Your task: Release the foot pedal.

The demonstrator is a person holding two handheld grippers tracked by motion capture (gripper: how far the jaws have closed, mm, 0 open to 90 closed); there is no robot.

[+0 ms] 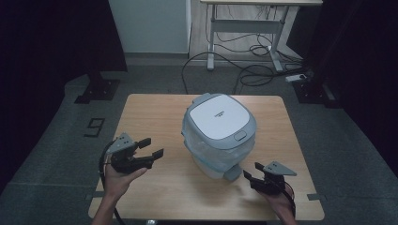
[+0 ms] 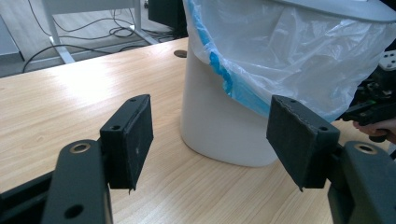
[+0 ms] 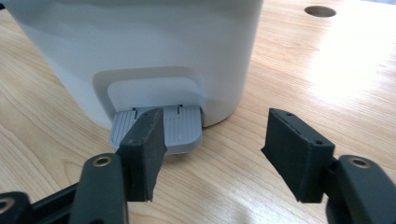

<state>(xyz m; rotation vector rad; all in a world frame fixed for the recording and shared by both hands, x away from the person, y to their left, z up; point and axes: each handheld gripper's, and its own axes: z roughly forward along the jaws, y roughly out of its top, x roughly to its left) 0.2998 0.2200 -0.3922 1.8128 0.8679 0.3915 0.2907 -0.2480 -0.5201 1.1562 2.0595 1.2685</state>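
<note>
Bin (image 1: 219,133) sits mid-table (image 1: 155,187), lid down, a thin bag (image 2: 299,60) bunched under the rim, and it looks a light, hollow plastic shell with smooth slippery walls, so the stiff rim or the grey pedal (image 3: 161,128) at its foot would be the sounder places to take it, never the flimsy bag. Left gripper (image 1: 151,147) hangs well open and empty just off the bin's left side, jaws pointed at its wall. Right gripper (image 1: 252,171) is open and empty too, low at the front, the pedal lying just beyond its jaws without touching them.
</note>
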